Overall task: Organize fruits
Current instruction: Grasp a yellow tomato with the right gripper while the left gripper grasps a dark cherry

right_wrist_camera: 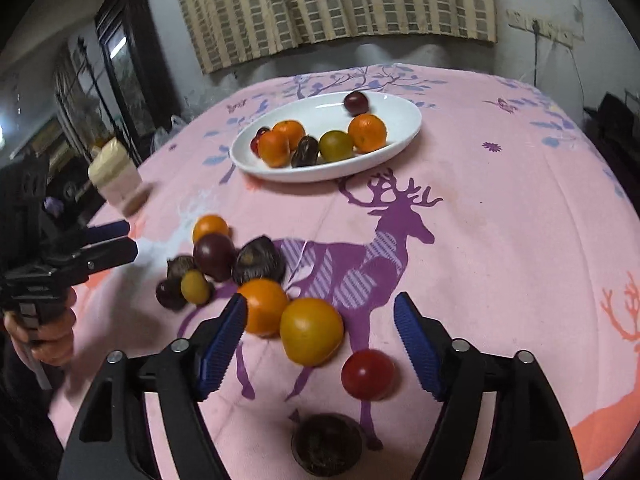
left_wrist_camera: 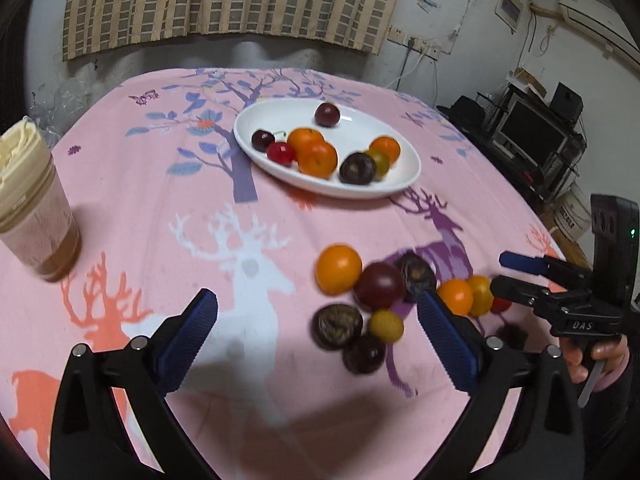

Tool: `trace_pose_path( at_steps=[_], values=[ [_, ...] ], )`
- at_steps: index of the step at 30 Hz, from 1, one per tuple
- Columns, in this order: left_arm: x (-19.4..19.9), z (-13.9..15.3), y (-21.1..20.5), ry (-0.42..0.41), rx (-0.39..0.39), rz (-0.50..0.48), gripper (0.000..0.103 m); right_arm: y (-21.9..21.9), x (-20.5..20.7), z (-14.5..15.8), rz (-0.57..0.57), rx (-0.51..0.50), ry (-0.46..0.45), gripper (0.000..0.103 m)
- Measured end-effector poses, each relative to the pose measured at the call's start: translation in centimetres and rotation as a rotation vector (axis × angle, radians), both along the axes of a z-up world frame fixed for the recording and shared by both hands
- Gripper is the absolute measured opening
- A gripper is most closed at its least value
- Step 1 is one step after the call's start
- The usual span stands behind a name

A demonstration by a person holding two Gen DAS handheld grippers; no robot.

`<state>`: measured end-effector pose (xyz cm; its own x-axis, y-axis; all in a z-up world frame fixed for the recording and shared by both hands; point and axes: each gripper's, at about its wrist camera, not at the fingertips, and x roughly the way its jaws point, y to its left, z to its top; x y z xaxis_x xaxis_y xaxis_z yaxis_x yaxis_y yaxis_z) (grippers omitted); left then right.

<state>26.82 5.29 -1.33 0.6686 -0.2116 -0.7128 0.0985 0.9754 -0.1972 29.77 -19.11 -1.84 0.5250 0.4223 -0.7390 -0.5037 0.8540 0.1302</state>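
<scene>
A white oval plate (left_wrist_camera: 280, 114) (right_wrist_camera: 320, 114) at the far side of the table holds several oranges, dark plums and cherries. Nearer, a loose cluster of fruit lies on the pink cloth: an orange (left_wrist_camera: 338, 269), a dark plum (left_wrist_camera: 379, 285), wrinkled dark fruits and small yellow ones. My left gripper (left_wrist_camera: 316, 302) (right_wrist_camera: 132, 238) hovers open just left of this cluster, with nothing pressed by its pads. My right gripper (right_wrist_camera: 320, 300) (left_wrist_camera: 500, 270) stands open over a yellow-orange fruit (right_wrist_camera: 312, 330), which lies between its fingers untouched; a red cherry tomato (right_wrist_camera: 367, 374) and an orange (right_wrist_camera: 262, 306) lie beside it.
A lidded drink cup (left_wrist_camera: 36, 216) (right_wrist_camera: 116, 180) stands at the table's left edge. A dark wrinkled fruit (right_wrist_camera: 326, 442) lies close under the right gripper. Shelves with a monitor (left_wrist_camera: 532, 132) stand past the table's right side. A hand (right_wrist_camera: 52, 332) holds the left gripper.
</scene>
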Motion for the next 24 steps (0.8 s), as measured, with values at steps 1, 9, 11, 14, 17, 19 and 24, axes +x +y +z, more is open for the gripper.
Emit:
trace_pose_path(
  at_steps=[1,9,11,14,17,19,24],
  values=[
    [-0.1,-0.2,-0.1,0.003,0.008,-0.006,0.098,0.3,-0.2,0.0,0.012,-0.021,-0.011,0.072],
    [-0.1,-0.3,0.2,0.018,-0.024,-0.013,0.098,3.2,-2.1,-1.2,0.103,-0.225,-0.118,0.064],
    [-0.3,-0.2,0.1,0.008,-0.001,-0.008,0.098,3.6,-2.0,-1.6,0.105,-0.258,-0.122,0.062],
    [-0.4,0.1,0.1,0.002,0.005,-0.01,0.098,3.9,-2.2,-1.9,0.12,-0.285,-0.14,0.059],
    [-0.6,0.3,0.3,-0.007,0.011,-0.015,0.098,4.0,-2.4,-2.0,0.122,-0.3,-0.155,0.055],
    [-0.7,0.5,0.3,-0.015,0.028,-0.015,0.098,3.7,-2.1,-1.9,0.1,-0.305,-0.16,0.04],
    [-1.5,0.5,-1.1,-0.013,0.04,-0.182,0.098,1.8,-1.0,-1.0,0.062,-0.168,-0.074,0.038]
  ],
)
